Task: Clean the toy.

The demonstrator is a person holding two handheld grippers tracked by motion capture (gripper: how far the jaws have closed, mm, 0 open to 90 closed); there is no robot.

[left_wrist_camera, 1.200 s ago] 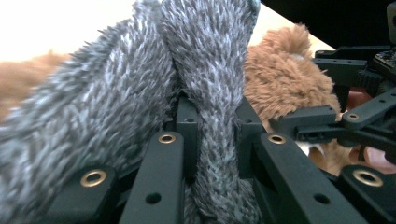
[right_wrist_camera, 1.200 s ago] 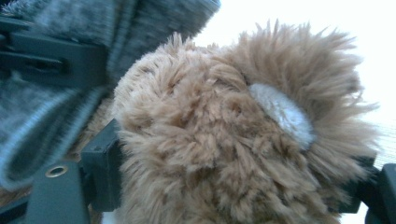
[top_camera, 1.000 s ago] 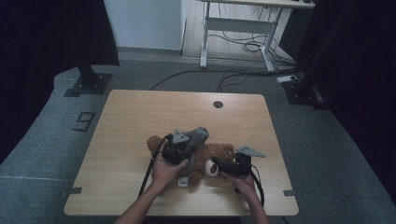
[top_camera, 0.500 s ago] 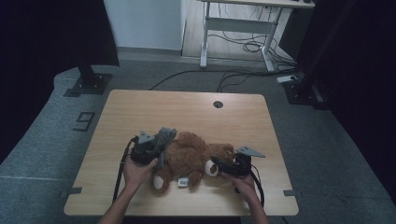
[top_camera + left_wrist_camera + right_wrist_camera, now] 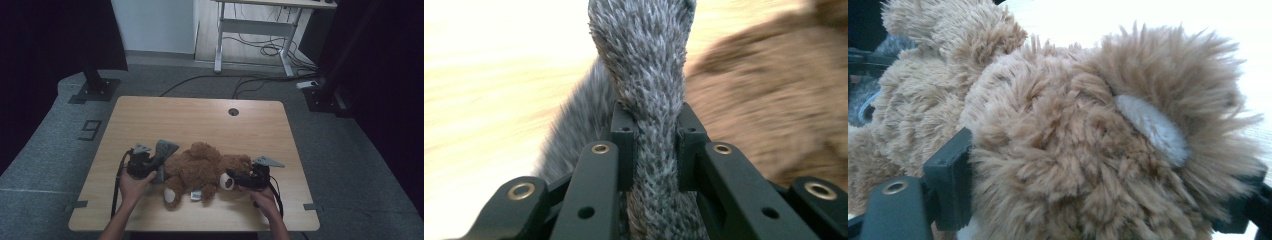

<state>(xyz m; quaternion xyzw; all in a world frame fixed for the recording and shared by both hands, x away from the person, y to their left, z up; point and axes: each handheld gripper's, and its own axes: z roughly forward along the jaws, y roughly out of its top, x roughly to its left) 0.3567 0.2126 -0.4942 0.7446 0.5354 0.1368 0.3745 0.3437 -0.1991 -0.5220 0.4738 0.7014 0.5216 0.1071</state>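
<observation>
Both forearms are bare, no sleeves in sight. Each hand carries a black gripper topped by a grey three-cornered plate and trailing a black cable; the black fingers (image 5: pixel 624 150) have brass-ringed screw holes.
</observation>
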